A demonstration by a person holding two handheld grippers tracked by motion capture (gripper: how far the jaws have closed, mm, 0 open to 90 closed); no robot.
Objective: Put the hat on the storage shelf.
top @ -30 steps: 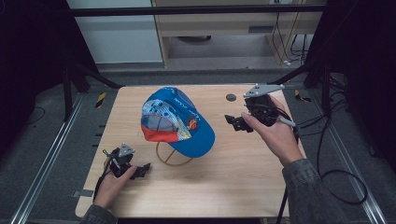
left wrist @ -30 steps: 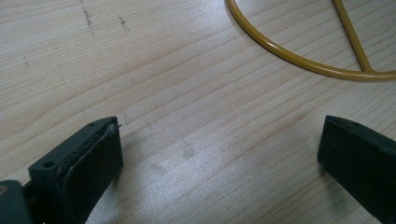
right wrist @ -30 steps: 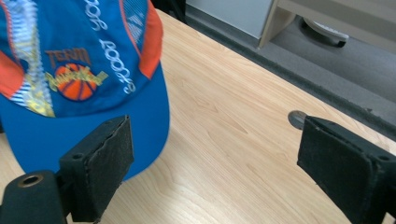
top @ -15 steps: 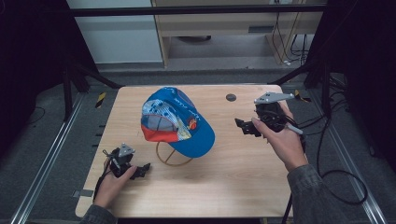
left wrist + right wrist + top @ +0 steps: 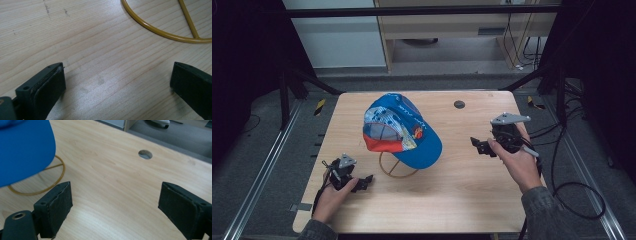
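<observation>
One cap (image 5: 404,129) sits on one yellow wire stand (image 5: 396,169) near the middle of the table (image 5: 472,200). The cap is blue, with a red-edged panel and printed pictures on its front and side. White lettering runs across its crown, but it is too small to read. The stand's round base ring lies flat on the wood under the cap's brim, with a straight spoke crossing it.

Two grippers are in view, one in each hand. The left gripper (image 5: 360,184) rests low on the table, below and to the left of the cap, just beside the stand's ring but not touching it. Its jaws stand wide apart with bare wood between them. The right gripper (image 5: 478,146) is held to the right of the cap, well apart from it, with its tips pointing towards the cap. Its jaws are also spread wide and grip nothing.

One round hole (image 5: 459,104) lies in the tabletop beyond and to the right of the cap. No brand or label on the grippers or table can be read.
</observation>
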